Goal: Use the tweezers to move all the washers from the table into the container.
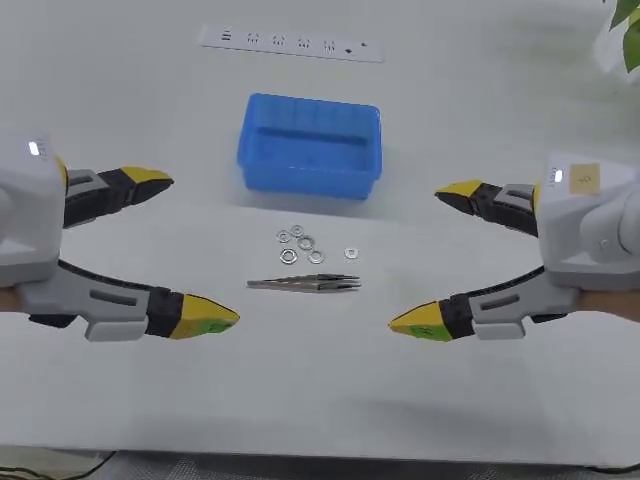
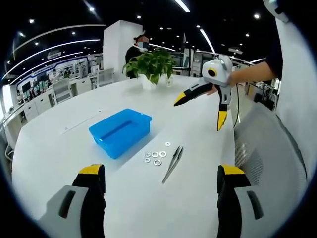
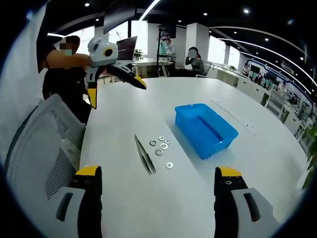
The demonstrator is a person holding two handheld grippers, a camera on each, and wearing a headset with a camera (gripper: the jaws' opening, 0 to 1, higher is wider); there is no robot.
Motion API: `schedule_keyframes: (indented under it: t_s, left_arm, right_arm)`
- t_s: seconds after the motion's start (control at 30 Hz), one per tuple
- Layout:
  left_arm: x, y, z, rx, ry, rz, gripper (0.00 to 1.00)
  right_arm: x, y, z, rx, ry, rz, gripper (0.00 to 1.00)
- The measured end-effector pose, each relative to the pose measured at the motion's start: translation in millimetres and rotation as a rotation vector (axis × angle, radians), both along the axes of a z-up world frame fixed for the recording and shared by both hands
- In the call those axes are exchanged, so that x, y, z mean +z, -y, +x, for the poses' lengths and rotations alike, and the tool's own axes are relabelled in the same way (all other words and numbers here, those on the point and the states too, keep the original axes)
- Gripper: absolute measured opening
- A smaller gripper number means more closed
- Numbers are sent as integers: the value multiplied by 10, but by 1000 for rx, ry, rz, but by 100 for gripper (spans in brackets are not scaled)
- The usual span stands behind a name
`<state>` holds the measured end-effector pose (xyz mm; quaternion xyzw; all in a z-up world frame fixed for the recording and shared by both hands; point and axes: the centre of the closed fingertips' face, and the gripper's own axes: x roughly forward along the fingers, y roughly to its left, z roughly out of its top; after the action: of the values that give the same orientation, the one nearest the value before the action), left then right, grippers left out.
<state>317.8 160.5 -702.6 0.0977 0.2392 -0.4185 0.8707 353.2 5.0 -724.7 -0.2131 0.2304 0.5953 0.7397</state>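
Observation:
Silver tweezers [image 1: 304, 284] lie flat on the white table, just in front of several small washers [image 1: 300, 243]. Behind them stands an empty blue container [image 1: 310, 144]. My left gripper [image 1: 190, 250] hovers wide open to the left of the tweezers, nothing between its jaws. My right gripper [image 1: 428, 255] hovers wide open to their right, also empty. In the left gripper view the tweezers [image 2: 173, 163], washers [image 2: 156, 156] and container [image 2: 120, 131] lie ahead, with the right gripper [image 2: 200, 109] beyond. The right gripper view shows the tweezers [image 3: 144, 154], washers [image 3: 160, 146], container [image 3: 205, 129] and left gripper [image 3: 116, 91].
A white power strip [image 1: 291, 43] lies at the table's far edge behind the container. A green plant [image 1: 622, 28] stands at the far right corner. A grey mesh chair [image 3: 42, 148] sits at the table's near side. People stand in the background.

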Motion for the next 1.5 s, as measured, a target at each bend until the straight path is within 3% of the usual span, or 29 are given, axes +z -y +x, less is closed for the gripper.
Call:
schedule_keyframes:
  t_s: [0.27, 0.47, 0.63, 0.7, 0.73, 0.8, 0.87, 0.9, 1.0, 1.17, 1.3, 1.5]
  left_arm:
    - [-48, 21, -5, -16, -12, 9, 99]
    - [-164, 27, -22, -34, -23, 47, 98]
    - [-245, 71, -35, -55, -29, 66, 96]
    - [-334, 68, 4, -50, -21, 104, 96]
    - [-403, 18, 70, -34, 11, 172, 97]
    - [-527, 22, 84, -44, 4, 231, 97]
    - [-600, 85, 78, -63, -13, 226, 96]
    - [-646, 125, 78, -64, -36, 215, 95]
    - [-694, 194, 106, -63, -49, 191, 92]
    - [-797, 287, 126, -106, -75, 188, 80]
    - [-845, 366, 119, -153, -99, 179, 67]
    - [-930, 446, 81, -213, -121, 204, 58]
  right_arm:
    - [-47, -16, 6, 11, -5, -10, 94]
    - [-137, -36, 14, 22, -6, -23, 94]
    - [-144, -88, 36, 42, 15, -13, 86]
    - [-166, -128, 47, 46, 15, -6, 83]
    - [-190, -155, 51, 52, 19, -11, 81]
    - [-228, -213, 65, 56, 23, -13, 80]
    - [-249, -286, 73, 59, 19, -4, 77]
    - [-271, -355, 68, 66, 12, 1, 75]
    - [-322, -489, 37, 97, 7, 0, 72]
    - [-562, -609, -85, 201, -20, -83, 57]
    - [-652, -657, -100, 205, -59, -110, 43]
    - [-760, -715, -114, 215, -118, -147, 30]
